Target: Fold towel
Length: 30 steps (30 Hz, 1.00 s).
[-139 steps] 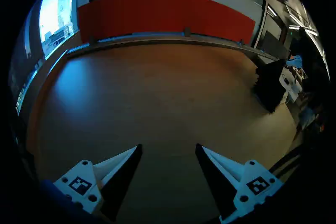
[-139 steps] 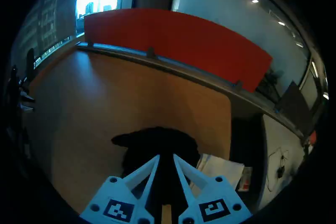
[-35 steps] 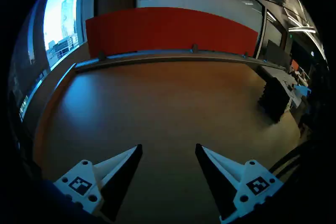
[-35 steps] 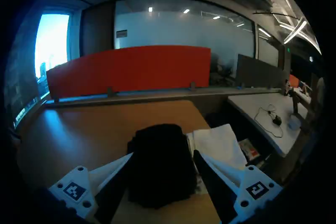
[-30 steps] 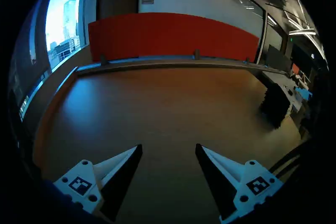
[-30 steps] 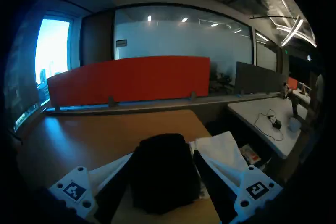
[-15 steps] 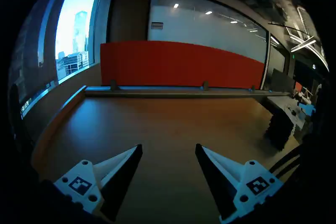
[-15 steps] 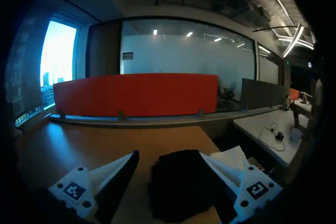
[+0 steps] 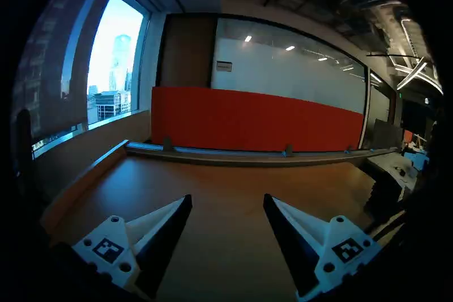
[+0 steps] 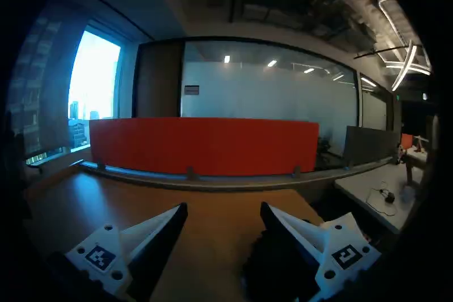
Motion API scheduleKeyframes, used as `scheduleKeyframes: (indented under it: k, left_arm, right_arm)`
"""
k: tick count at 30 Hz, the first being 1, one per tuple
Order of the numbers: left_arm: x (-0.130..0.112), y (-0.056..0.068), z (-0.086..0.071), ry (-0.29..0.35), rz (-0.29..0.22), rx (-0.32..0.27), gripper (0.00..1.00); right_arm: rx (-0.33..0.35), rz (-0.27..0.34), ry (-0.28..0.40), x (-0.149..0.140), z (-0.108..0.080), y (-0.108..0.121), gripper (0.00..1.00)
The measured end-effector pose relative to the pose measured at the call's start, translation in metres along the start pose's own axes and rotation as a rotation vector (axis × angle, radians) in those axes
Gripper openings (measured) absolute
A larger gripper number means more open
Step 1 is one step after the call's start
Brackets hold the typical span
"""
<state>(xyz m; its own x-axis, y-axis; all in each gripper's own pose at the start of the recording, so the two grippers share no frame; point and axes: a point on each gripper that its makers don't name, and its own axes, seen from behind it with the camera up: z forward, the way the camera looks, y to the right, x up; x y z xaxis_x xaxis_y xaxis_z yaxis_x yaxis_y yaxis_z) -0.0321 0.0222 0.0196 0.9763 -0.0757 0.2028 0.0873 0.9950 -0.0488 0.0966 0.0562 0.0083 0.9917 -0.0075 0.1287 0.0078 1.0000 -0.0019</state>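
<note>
You're holding the L gripper (image 9: 226, 197) low over the wooden table (image 9: 226, 174) w/ its fingers spread wide, gripping nothing. Bare wood is showing between the tips and running on to the far edge, where a metal rail (image 9: 238, 157) and a red partition (image 9: 255, 120) are closing it off. On that view's left the table is ending at a raised wooden ledge (image 9: 85, 176) under the window (image 9: 116, 69). The towel (image 9: 386, 195), a dark folded pile, is sitting near the table's right edge, well apart from the L fingers. The R gripper (image 10: 222, 205) is hovering open too, pressing on nothing. In the right gripper view the towel is lying low, just inside the right-hand finger (image 10: 308, 239) and partly hidden by it, so can't tell if they're touching. Beyond the towel the tabletop is stopping at its right edge, w/ a dark gap and then a white desk (image 10: 379, 186). Ahead of the R tips, bare wood is running to the rail and partition.
</note>
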Motion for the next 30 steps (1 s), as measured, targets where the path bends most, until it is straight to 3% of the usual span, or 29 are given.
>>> scheduleKeyframes:
  k: [8, 17, 30]
  left_arm:
    - [0.011, -0.013, -0.001, 0.059, 0.015, 0.015, 0.93]
    - [0.008, -0.023, 0.003, 0.102, 0.011, 0.021, 0.93]
    - [-0.048, -0.04, 0.022, 0.139, 0.068, 0.042, 0.93]
  right_arm:
    - [0.033, 0.013, 0.04, 0.009, 0.01, -0.046, 1.0]
    - [0.055, 0.009, 0.05, 0.009, 0.019, -0.075, 1.0]
    - [0.056, 0.021, 0.078, -0.007, 0.024, -0.096, 1.0]
